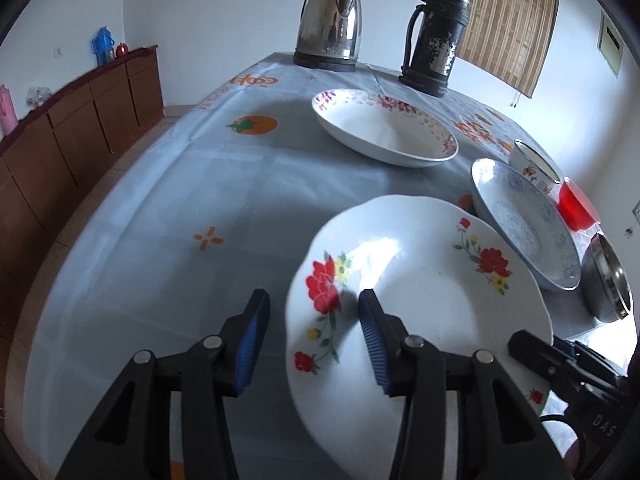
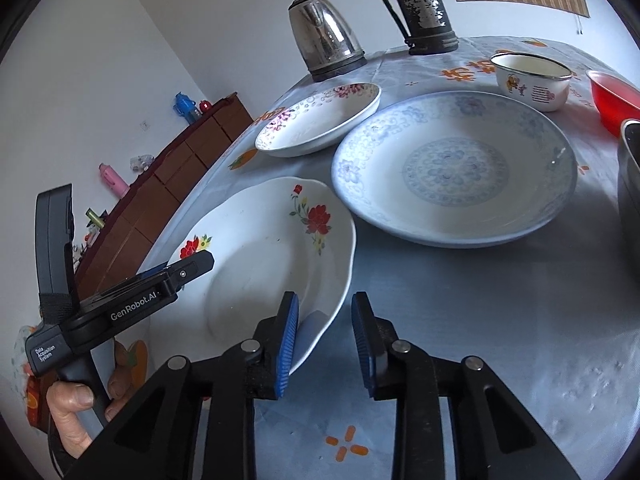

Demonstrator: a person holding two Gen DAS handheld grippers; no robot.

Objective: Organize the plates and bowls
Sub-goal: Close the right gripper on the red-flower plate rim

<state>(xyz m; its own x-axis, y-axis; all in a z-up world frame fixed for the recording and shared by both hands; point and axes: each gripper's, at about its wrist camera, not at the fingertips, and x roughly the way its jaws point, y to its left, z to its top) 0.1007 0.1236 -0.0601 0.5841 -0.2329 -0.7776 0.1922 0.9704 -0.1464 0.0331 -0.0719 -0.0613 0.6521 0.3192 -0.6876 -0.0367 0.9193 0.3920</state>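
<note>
A white plate with red flowers (image 1: 420, 280) (image 2: 264, 248) lies on the table nearest me. My left gripper (image 1: 314, 300) is open, its jaws straddling the plate's left rim. My right gripper (image 2: 325, 306) is open, its jaws straddling the plate's right rim. A blue-patterned plate (image 1: 524, 224) (image 2: 452, 168) lies just beyond, and a purple-flowered plate (image 1: 384, 128) (image 2: 320, 120) farther back. A small enamel bowl (image 1: 534, 164) (image 2: 532, 80), a red bowl (image 1: 576, 204) (image 2: 616, 96) and a steel bowl (image 1: 608, 280) (image 2: 630, 168) stand at the right.
A steel kettle (image 1: 330, 26) (image 2: 326, 36) and a dark thermos (image 1: 436, 40) (image 2: 420, 4) stand at the table's far edge. A brown sideboard (image 1: 60, 128) runs along the left wall. The grey tablecloth (image 1: 180, 200) covers the table.
</note>
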